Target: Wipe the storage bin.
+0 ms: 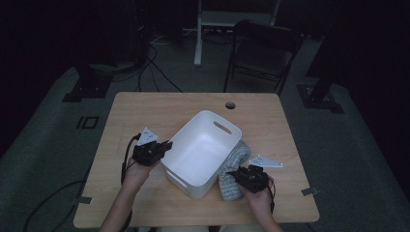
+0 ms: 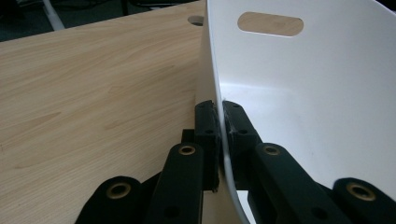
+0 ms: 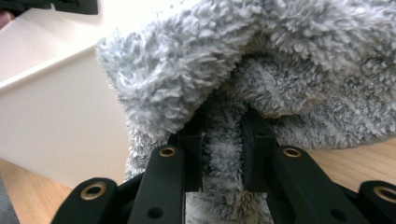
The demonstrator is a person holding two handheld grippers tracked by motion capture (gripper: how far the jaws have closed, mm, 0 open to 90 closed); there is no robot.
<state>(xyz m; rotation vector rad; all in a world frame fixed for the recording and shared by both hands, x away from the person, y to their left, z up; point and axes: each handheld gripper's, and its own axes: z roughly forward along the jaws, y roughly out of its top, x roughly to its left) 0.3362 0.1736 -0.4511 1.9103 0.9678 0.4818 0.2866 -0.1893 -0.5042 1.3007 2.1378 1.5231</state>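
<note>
A white plastic bin (image 1: 203,150) with handle slots stands empty in the middle of the wooden table (image 1: 145,111). My left gripper (image 1: 167,145) is shut on the bin's left wall (image 2: 219,70), one jaw outside and one inside the rim. A fluffy grey towel (image 1: 232,169) lies against the bin's right side. My right gripper (image 1: 232,173) is shut on a fold of that towel (image 3: 224,70), its jaws half buried in the pile, with the white bin wall (image 3: 56,116) just to the left.
A round cable hole (image 1: 230,105) sits near the table's far edge. Beyond the table stand a black folding chair (image 1: 263,48) and a white post (image 1: 197,34) on dark floor. Bare tabletop lies left of the bin and along the front edge.
</note>
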